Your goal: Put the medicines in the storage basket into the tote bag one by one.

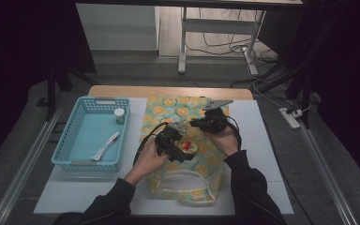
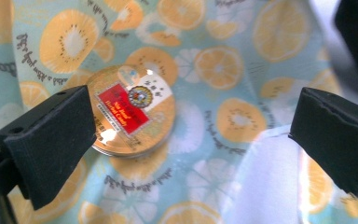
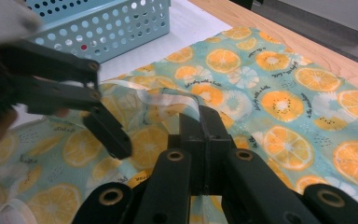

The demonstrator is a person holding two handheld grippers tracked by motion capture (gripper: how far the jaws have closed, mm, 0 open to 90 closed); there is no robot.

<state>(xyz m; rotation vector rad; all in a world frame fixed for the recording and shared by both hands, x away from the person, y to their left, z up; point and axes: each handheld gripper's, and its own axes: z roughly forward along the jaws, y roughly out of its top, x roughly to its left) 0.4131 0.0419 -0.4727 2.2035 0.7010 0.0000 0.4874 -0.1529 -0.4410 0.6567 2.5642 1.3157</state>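
Tin: a round gold tin (image 2: 133,114) with a red label lies flat, lid up, on the citrus-print bag (image 2: 242,70); from the high view it sits mid-bag (image 1: 188,146), just ahead of your left hand.
Tin against your left jaws: in the left gripper view it is not centred between them. It sits hard against the left-hand pad (image 2: 51,140), partly behind it, and well apart from the other pad.
Left gripper: your left gripper (image 2: 186,135) has its jaws spread wide, nothing pressed between them, the tin free on the cloth below.
Long axis: none to speak of, the tin is round, so any approach angle grips alike; only the sideways offset matters.
Right gripper: your right gripper (image 3: 200,140) has its jaws clenched on a fold of the bag's pale edge (image 3: 177,98), lifting it off the worktop (image 1: 168,91).
Which hand is nearer: the left, clearly; the right is busy with the fabric, just beyond the tin.
Bag mouth: I cannot tell from these views whether the tin lies inside the opening or on top of the cloth.
Judgement: if the tin is to go in, it probably needs a nudge toward the lifted edge.
Farther out: the blue basket (image 1: 91,133) stands to the left of the bag, well apart, with a small jar (image 1: 119,115) and a sachet (image 1: 107,145) inside.
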